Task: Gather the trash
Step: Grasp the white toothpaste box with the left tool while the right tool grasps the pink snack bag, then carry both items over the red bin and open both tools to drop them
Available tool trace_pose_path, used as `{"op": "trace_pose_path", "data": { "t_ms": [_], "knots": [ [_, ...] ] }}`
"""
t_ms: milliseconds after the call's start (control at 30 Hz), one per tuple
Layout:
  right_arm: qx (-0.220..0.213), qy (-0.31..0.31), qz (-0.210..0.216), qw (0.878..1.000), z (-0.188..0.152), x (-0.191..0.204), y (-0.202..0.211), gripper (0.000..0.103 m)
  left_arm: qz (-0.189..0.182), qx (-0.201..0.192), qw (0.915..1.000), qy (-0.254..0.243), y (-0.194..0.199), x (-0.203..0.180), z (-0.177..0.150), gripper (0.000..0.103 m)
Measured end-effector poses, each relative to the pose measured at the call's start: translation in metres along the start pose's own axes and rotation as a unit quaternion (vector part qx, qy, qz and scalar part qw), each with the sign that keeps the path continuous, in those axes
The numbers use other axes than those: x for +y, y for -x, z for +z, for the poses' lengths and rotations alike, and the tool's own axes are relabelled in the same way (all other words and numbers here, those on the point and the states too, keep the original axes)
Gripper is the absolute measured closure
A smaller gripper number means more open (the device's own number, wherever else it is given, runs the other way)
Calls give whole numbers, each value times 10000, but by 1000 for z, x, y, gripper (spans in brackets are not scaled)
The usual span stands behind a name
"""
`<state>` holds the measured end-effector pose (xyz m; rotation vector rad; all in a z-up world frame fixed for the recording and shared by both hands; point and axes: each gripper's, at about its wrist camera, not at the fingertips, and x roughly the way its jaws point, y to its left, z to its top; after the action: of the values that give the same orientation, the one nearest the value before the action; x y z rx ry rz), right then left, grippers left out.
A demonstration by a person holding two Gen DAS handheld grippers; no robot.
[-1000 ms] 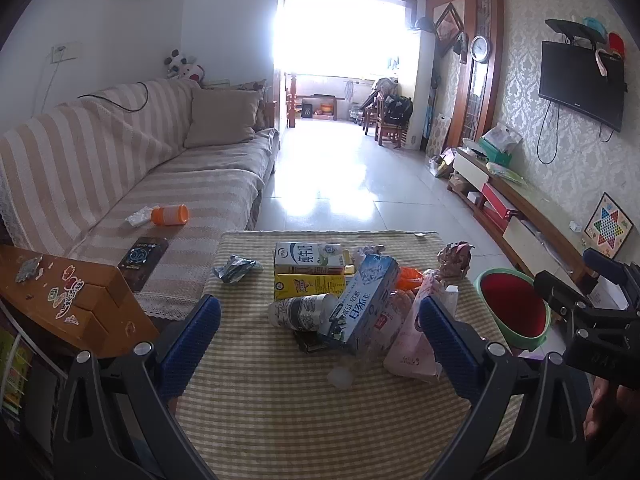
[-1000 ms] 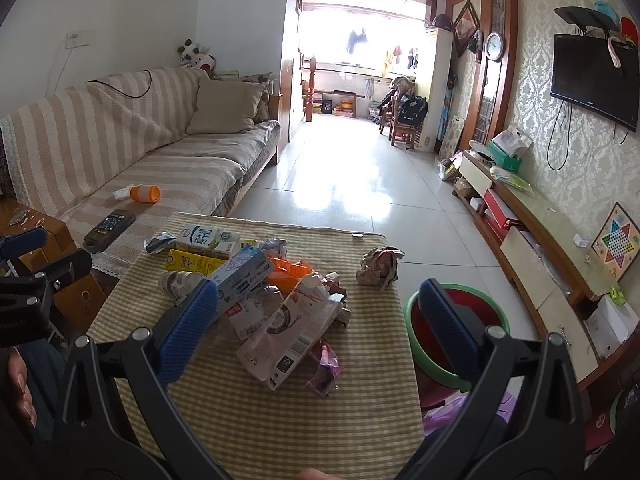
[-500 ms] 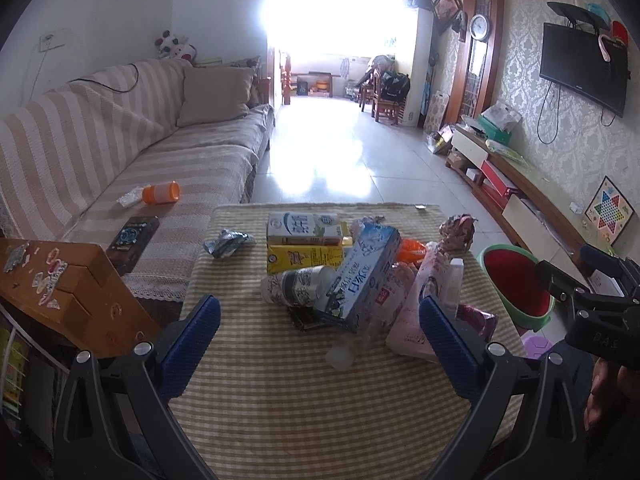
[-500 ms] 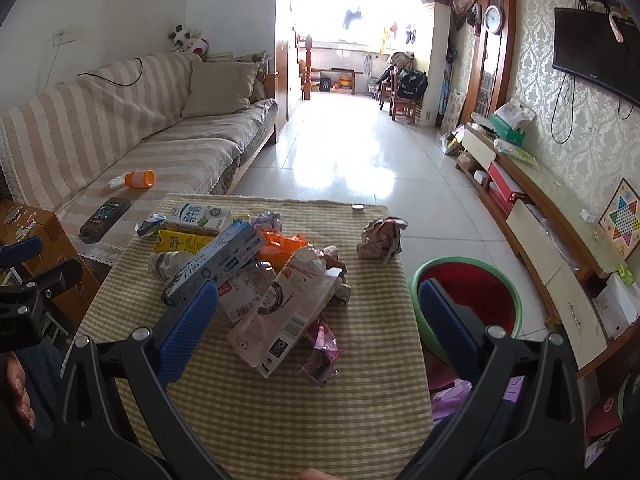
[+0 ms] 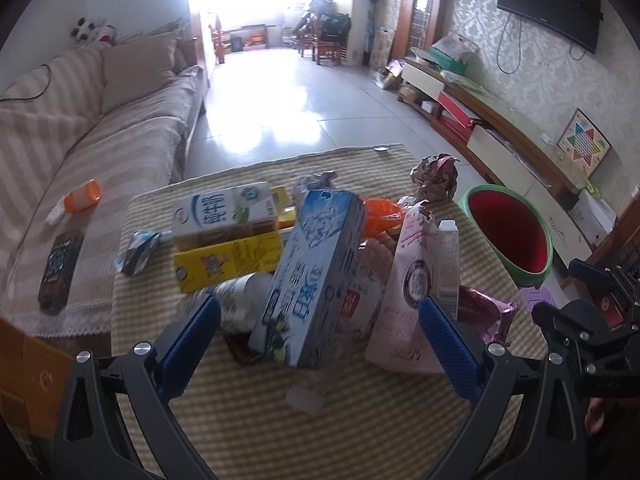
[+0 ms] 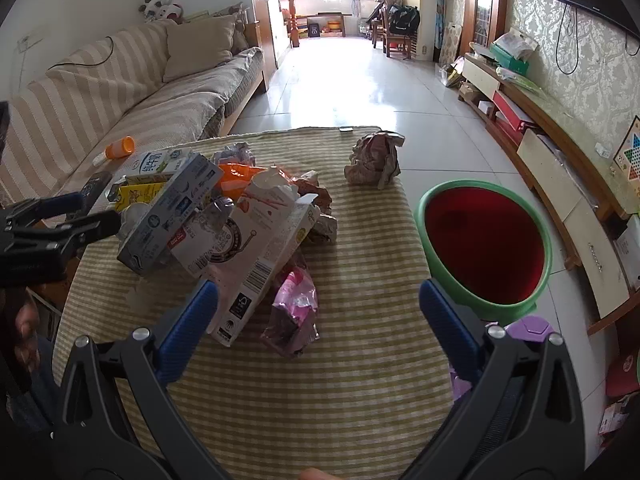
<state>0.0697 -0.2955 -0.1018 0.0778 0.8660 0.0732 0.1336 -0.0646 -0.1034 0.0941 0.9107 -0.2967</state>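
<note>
Trash heap: cartons, wrappers and bags lie piled on your bench, which wears a green-and-cream striped cloth.
Blue carton: it leans on the heap's near-left side, with a white milk carton and a yellow carton stacked behind it.
Pink carton: it lies slanted across the middle of the heap, with a pink foil wrapper just beside its near end.
Crumpled paper ball: it sits apart from the heap, near the bench's far right corner.
Bin: green outside and red inside, it stands on the floor at the bench's right edge and looks empty.
Left gripper: you hold its jaws wide and empty, hovering over the near side of the heap with the blue carton between them in view.
Right gripper: its jaws are wide and empty too, poised above the pink foil wrapper and the cloth beside the bin.
Sofa: striped cover, left of the bench, with an orange-capped bottle lying on the seat.
</note>
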Motion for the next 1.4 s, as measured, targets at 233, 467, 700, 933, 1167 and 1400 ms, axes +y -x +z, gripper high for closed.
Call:
{"op": "trace_pose_path", "data": {
  "t_ms": [233,467,700,933,1167,1400],
  "knots": [
    [363,-279,216,9987,-7,-12,-24,4,-379,722,9957,-449,-61,5,35,9],
    [845,-516,744,9923,-13,-13,-57,4,-790,1198,9892,-309,-96,16,31,13],
    [1016,-486,898,9896,-13,-6,-77,11,-756,1144,9902,-266,-102,18,26,42],
    [1211,-461,954,9870,-18,-6,-82,71,-867,935,9917,-156,-89,24,26,49],
    [880,-297,885,9917,-18,-2,-57,81,-922,350,9948,266,-46,35,29,53],
    [572,-217,763,9952,-7,-4,-29,82,-821,-275,9947,558,10,43,28,54]
  ]
}}
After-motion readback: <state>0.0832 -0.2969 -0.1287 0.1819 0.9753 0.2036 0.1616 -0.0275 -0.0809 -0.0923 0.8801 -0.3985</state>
